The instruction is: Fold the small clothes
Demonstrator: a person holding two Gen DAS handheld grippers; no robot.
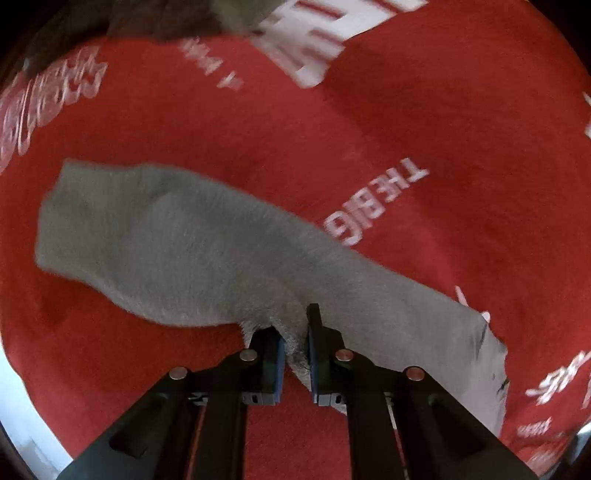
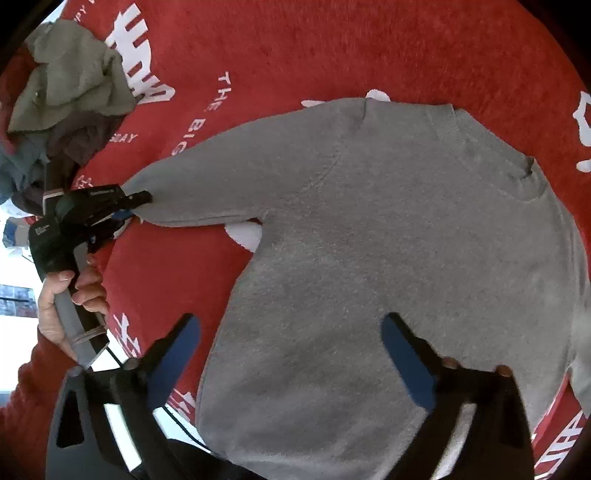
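Note:
A small grey sweater (image 2: 369, 221) lies flat on a red blanket with white lettering (image 2: 332, 48), neck toward the right. One sleeve (image 1: 184, 251) stretches out to the side. My left gripper (image 1: 293, 330) is shut on that sleeve, with grey fabric bunched between its blue pads. The right wrist view shows the same left gripper (image 2: 142, 201) pinching the sleeve's end, held by a person's hand (image 2: 55, 302). My right gripper (image 2: 290, 317) hovers above the sweater's body near the hem, open, with nothing pressed between its fingers.
A heap of other clothes (image 2: 70, 85), olive, dark and blue, sits at the blanket's far left edge and shows blurred at the top as a clothes heap (image 1: 166, 18). The red blanket (image 1: 406, 129) spreads on all sides of the sweater.

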